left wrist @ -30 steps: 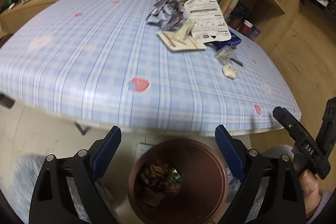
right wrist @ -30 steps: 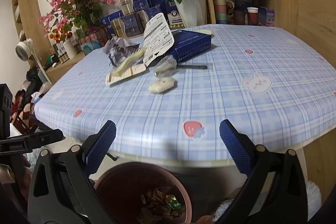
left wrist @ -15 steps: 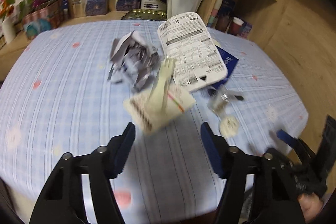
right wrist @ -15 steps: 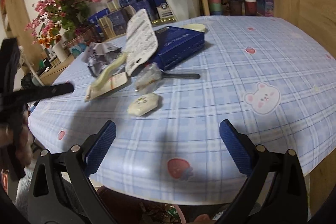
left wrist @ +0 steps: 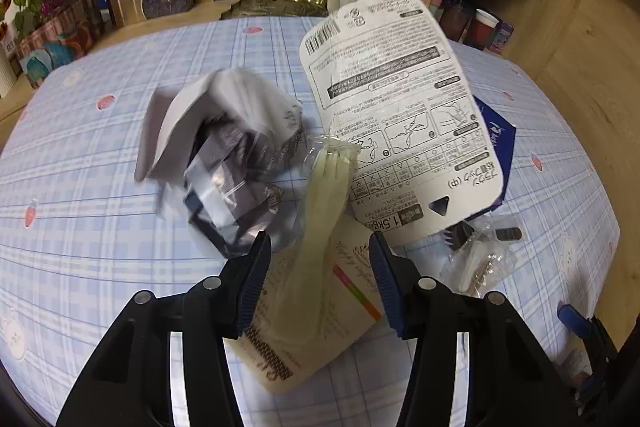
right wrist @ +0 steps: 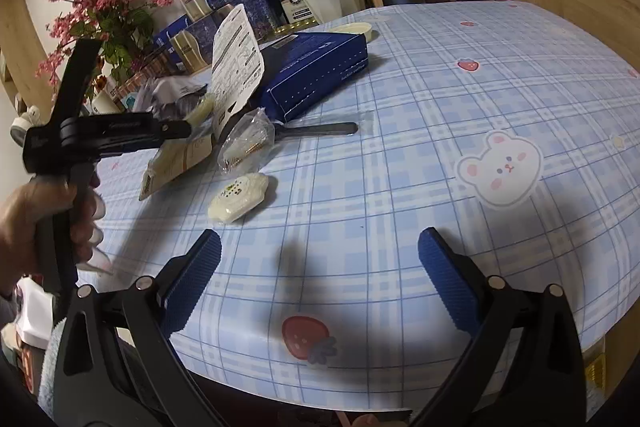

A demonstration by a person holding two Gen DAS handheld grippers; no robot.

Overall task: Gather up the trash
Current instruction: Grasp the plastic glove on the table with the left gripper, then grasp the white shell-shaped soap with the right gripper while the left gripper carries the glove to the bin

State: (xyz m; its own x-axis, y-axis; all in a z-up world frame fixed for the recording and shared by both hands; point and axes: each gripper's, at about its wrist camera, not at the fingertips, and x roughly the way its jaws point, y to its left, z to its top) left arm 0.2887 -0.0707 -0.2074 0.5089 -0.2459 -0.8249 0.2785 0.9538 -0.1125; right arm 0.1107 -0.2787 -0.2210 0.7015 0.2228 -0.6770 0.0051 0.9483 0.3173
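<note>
As its jaws close over a pale plastic fork (left wrist: 326, 187) lying on a cream sachet (left wrist: 320, 311), the left gripper (left wrist: 318, 269) angles down at the litter heaped mid-counter (left wrist: 100, 227); the pads do not yet seem to press on either piece. Crumpled grey paper (left wrist: 224, 155) sits just to one side, and a printed backing card (left wrist: 400, 131) leans up against a blue box (right wrist: 320, 73), probably where it was dropped. The right gripper (right wrist: 320, 271) hangs spread and empty above the counter's near edge, seemingly waiting its turn. Near it lie a small white packet (right wrist: 240, 197) and a clear wrapper (right wrist: 244, 143) beside a dark handle (right wrist: 320, 129). Most of the trash looks uncollected.
</note>
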